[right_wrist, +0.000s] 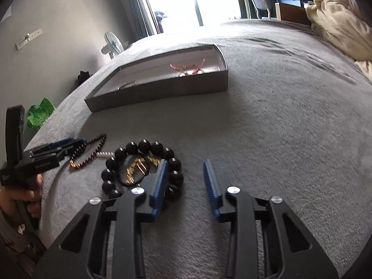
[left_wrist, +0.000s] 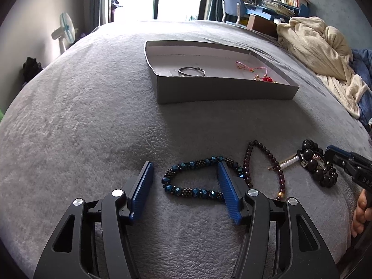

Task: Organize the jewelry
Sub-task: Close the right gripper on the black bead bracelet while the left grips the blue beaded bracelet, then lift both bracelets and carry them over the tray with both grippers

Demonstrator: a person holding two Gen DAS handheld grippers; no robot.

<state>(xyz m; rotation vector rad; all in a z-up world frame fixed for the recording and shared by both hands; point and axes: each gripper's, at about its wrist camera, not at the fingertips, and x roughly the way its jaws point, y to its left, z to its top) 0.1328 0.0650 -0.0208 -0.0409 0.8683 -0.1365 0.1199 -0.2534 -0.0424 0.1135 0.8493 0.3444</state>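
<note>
A grey tray box (left_wrist: 223, 90) lies on the grey blanket, holding a metal bangle (left_wrist: 191, 71) and a pink and red string bracelet (left_wrist: 253, 71). My left gripper (left_wrist: 184, 169) is open and low over a blue beaded bracelet (left_wrist: 186, 189), with the right finger lying across its right end. Beside it lie a dark red bead strand (left_wrist: 262, 162) and a large black bead bracelet (right_wrist: 144, 148) with gold pieces (right_wrist: 139, 166) inside. My right gripper (right_wrist: 184, 167) is open, its left finger over the black bracelet's right side. The tray box (right_wrist: 160, 90) also shows in the right wrist view.
A cream blanket (left_wrist: 320, 46) is heaped at the right of the bed. A fan (left_wrist: 66, 30) stands at the left wall. A chair (left_wrist: 232, 7) and a cluttered desk (left_wrist: 279, 4) stand behind. A green bag (right_wrist: 39, 114) lies off the bed's left edge.
</note>
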